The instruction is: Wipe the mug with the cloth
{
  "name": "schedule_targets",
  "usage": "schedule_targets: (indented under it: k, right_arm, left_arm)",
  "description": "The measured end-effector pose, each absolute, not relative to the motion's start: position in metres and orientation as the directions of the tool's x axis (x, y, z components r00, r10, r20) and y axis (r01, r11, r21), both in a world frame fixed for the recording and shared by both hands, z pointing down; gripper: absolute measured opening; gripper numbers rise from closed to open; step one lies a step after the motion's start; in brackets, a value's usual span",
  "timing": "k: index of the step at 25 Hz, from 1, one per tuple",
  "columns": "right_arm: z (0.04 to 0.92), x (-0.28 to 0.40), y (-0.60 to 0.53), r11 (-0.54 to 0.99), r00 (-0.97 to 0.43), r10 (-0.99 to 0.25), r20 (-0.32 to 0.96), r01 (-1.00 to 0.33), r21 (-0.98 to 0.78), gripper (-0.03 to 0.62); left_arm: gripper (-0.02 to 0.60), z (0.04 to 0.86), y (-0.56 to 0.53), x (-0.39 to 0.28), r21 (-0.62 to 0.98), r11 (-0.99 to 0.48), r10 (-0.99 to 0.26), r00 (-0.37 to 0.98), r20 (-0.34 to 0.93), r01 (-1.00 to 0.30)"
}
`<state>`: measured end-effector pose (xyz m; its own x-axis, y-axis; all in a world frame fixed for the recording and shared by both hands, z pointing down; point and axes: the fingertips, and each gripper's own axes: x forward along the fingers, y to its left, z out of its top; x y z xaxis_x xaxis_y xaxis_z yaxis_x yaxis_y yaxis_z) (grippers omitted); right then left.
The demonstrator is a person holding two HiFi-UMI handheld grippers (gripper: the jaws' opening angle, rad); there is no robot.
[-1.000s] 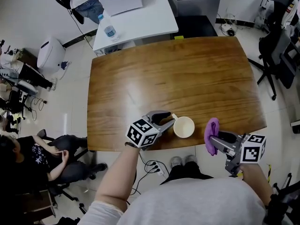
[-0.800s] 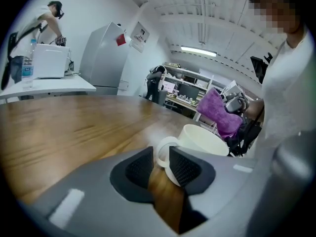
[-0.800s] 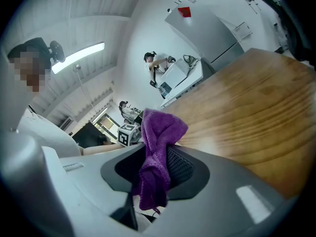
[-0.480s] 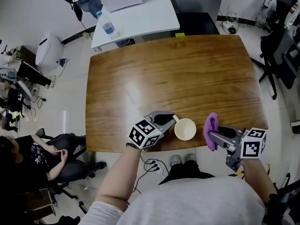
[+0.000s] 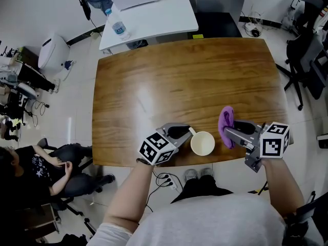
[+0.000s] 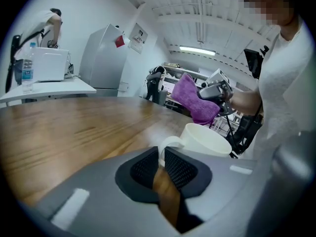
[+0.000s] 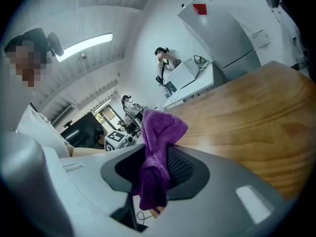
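A white mug (image 5: 202,143) stands upright near the front edge of the wooden table (image 5: 195,81). My left gripper (image 5: 186,132) has just been closing and is shut on the mug's handle (image 6: 166,143), which sits between its pads. In the left gripper view the mug's body (image 6: 208,139) shows just past the jaws. My right gripper (image 5: 230,131) is shut on a purple cloth (image 5: 225,121), held just right of the mug and apart from it. In the right gripper view the cloth (image 7: 158,147) hangs bunched between the pads, above and below them.
The mug is close to the table's front edge (image 5: 225,160). A white table (image 5: 154,14) with a water bottle (image 5: 118,28) stands behind. A seated person (image 5: 46,163) is at the left, and office chairs (image 5: 307,60) are at the right.
The left jaws have closed on the mug's handle. My right gripper has carried the cloth farther over the table and left, closer to the mug. The mug has stayed in place.
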<state>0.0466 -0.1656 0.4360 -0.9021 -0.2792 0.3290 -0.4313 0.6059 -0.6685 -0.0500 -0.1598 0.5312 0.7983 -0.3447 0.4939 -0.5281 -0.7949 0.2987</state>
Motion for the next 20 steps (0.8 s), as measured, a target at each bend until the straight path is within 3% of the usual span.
schedule_targets:
  k: [5, 20]
  right_arm:
    - [0.435, 0.023, -0.187, 0.649, -0.924, -0.225, 0.308, -0.378, -0.660, 0.129]
    - [0.493, -0.018, -0.182, 0.577, -0.946, -0.021, 0.323, -0.275, -0.769, 0.129]
  left_arm:
    - [0.040, 0.533, -0.160, -0.046, 0.319, -0.783, -0.351, 0.802, 0.483, -0.534]
    - [0.044, 0.532, -0.166, -0.049, 0.380, -0.738, -0.378, 0.809, 0.451, -0.557]
